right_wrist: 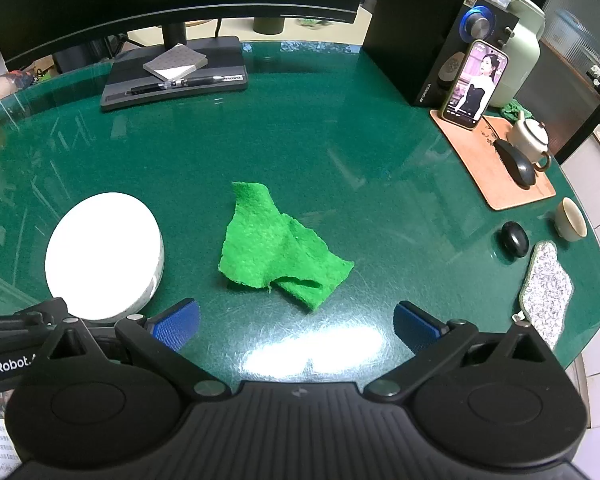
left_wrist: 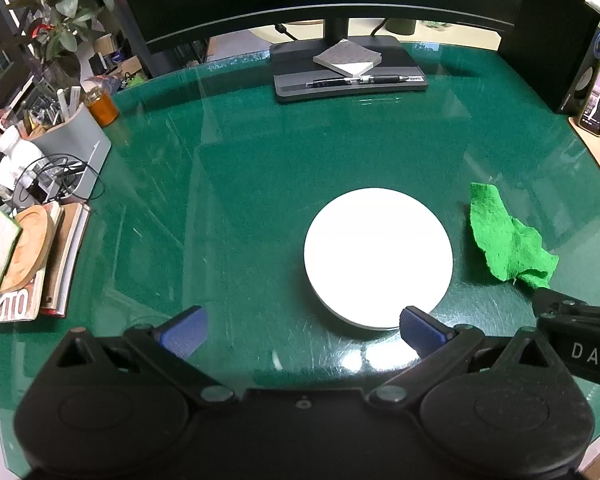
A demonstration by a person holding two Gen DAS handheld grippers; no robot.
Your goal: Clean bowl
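A white bowl [left_wrist: 378,256] [right_wrist: 102,256] stands on the green glass table [left_wrist: 260,184] [right_wrist: 340,152]. A crumpled bright green cloth [left_wrist: 508,240] [right_wrist: 280,248] lies just right of it. My left gripper [left_wrist: 302,330] hovers open near the table's front edge, its right blue pad beside the bowl's near rim, nothing between the fingers. My right gripper [right_wrist: 296,326] is open too, just short of the cloth, holding nothing. Part of the right gripper's black body shows at the right edge of the left wrist view, and part of the left one at the left edge of the right wrist view.
A monitor stand [left_wrist: 350,72] with a notepad and pen is at the back. Books, a wooden dish and a pen holder [left_wrist: 72,140] crowd the left. A speaker, a phone [right_wrist: 474,84], a teapot on a wooden board [right_wrist: 496,160], a cup and a coaster sit right.
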